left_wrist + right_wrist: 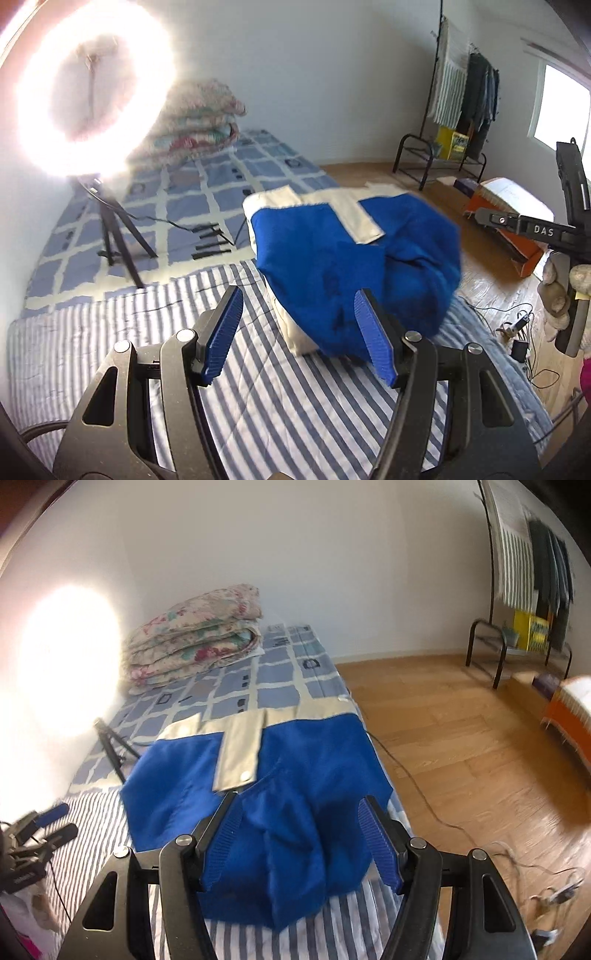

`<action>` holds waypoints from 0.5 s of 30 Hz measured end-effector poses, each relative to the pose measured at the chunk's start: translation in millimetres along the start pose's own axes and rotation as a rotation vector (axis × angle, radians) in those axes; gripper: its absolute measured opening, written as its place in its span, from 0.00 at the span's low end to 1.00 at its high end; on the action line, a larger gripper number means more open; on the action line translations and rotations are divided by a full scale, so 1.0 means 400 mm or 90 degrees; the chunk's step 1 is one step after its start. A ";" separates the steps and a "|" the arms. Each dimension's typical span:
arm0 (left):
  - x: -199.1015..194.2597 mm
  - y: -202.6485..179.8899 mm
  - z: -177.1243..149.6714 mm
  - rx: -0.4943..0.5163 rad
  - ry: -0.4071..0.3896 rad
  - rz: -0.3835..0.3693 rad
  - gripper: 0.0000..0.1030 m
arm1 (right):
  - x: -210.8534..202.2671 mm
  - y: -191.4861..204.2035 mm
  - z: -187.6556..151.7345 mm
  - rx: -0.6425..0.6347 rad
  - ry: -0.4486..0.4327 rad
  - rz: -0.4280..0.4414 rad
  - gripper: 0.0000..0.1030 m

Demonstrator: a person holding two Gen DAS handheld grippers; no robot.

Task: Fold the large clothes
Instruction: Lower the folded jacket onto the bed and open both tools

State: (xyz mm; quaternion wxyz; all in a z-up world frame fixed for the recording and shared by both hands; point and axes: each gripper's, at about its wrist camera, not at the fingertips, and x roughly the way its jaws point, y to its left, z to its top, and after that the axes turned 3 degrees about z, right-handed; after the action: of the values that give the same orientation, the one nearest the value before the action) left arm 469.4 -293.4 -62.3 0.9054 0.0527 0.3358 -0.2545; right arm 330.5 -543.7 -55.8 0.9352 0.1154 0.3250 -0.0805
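Blue-and-cream garment (288, 771) lay on the striped bedding (110, 332), part-folded: the near blue end was doubled back onto the body and bunched, and the cream collar band and placket pointed at the far end of the bed. My read: laid lengthwise so both tools could work the near hem together.

Left gripper (299, 332) had its jaws apart, nothing between the pads, with the garment just beyond its right finger. Right gripper (299, 845) was likewise spread; blue cloth showed in the gap but lay below the pads, unpinched. So both had let go.

Ring light (92, 74) on its tripod stood far-left on the checked quilt (221, 173), clear of the fold. Folded floral blanket (195, 642) sat against the far wall.
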 end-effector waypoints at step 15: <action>-0.602 -0.016 -0.134 -0.006 -0.088 0.037 0.64 | -0.485 0.253 -0.158 -0.057 -0.047 -0.010 0.75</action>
State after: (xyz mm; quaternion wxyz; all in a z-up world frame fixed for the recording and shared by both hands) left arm 279.8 -182.1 49.8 0.9337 0.0404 0.2720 -0.2295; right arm 165.8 -414.7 34.2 0.9502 0.0680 0.2941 -0.0776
